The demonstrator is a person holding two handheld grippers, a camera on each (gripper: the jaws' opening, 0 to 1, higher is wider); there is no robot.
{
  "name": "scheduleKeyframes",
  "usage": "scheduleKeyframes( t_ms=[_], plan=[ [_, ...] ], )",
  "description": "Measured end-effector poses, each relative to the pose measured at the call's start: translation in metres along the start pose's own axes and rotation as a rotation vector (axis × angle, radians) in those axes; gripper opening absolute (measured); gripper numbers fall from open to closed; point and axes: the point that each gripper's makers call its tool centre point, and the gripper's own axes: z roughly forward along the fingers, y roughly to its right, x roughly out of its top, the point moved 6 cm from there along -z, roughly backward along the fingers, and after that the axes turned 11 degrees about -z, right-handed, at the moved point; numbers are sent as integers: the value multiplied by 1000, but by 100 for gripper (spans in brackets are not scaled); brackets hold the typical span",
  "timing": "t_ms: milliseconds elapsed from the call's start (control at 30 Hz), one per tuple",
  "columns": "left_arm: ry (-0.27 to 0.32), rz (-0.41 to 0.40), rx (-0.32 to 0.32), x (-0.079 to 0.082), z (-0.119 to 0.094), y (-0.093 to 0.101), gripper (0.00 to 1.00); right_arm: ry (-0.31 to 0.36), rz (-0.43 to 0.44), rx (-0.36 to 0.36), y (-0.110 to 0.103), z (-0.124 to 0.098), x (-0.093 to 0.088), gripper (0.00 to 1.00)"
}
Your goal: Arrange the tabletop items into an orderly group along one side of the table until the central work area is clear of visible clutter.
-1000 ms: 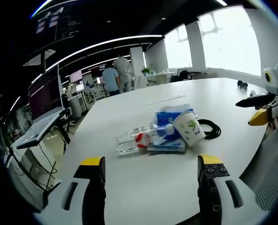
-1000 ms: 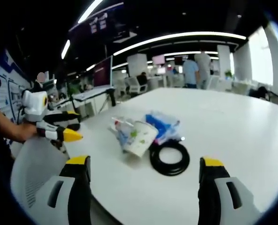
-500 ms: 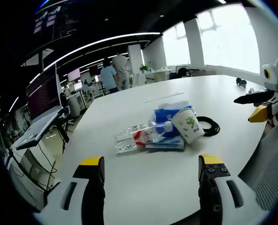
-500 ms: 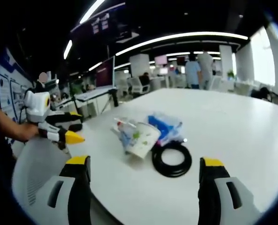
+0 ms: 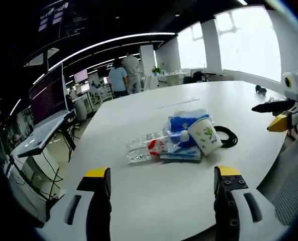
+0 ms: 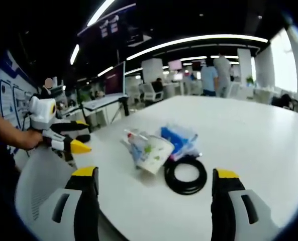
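Yellow-tipped jaws of the left gripper (image 5: pixel 161 181) are standing wide apart over the white table (image 5: pixel 138 201), gripping nothing; the right gripper (image 6: pixel 154 183) is likewise gaping and empty. Beyond them, a plastic bottle (image 5: pixel 151 147) is lying on its side, cap toward the tipped paper cup (image 5: pixel 206 135), which is leaning on a blue packet (image 5: pixel 181 124). Beside the cup, a black cable coil (image 6: pixel 185 173) is lying flat.

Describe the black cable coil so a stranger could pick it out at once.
On the big white table there is one small cluster of items near the middle. The black cable coil lies flat at that cluster's edge, beside the tipped white paper cup and blue packet. It is the only dark thing there, and ring-shaped.
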Motion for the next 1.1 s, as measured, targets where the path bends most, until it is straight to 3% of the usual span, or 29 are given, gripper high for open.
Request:
scheduleKeyframes(
  t_ms=[533,1100],
  plan=[
    [-34,114,-34,17,17,-9,80,22,10,-18,10,3,12,90],
    [-78,207,-103,25,45,2,78,29,26,-58,19,-3,13,89]
  ],
)
